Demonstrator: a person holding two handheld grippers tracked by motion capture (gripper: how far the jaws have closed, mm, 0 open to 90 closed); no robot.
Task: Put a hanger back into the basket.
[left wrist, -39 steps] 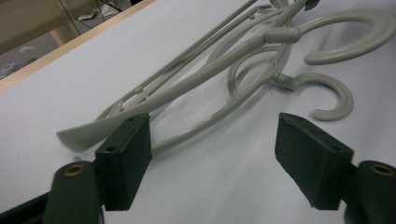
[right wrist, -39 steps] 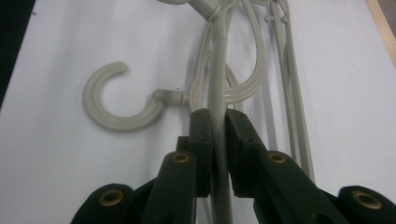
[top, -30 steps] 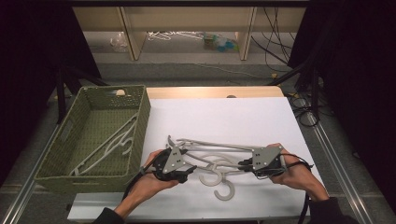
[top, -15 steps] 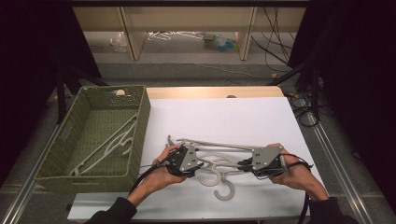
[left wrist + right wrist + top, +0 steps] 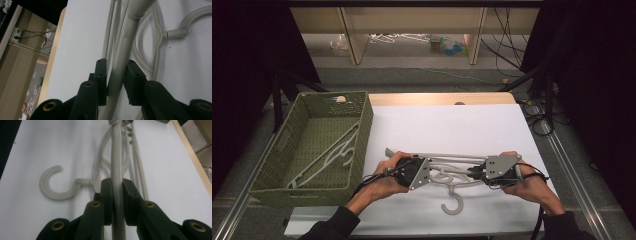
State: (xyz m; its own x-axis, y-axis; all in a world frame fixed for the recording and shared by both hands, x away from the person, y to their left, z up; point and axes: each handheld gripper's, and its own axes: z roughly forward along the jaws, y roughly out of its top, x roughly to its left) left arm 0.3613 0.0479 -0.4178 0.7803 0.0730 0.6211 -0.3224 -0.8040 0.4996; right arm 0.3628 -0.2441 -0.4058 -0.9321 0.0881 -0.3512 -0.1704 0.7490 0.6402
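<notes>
left tool clamped on one arm of the hanger, jaws just closing onto it, pads against the bar on both sides. right tool gripping the hanger's other arm, pads tight on the bar. hanger stretched between both tools at the near edge of the white table, hook pointing toward the person. more hanger bars just behind it. left of the table, a green basket with another hanger lying inside.
</notes>
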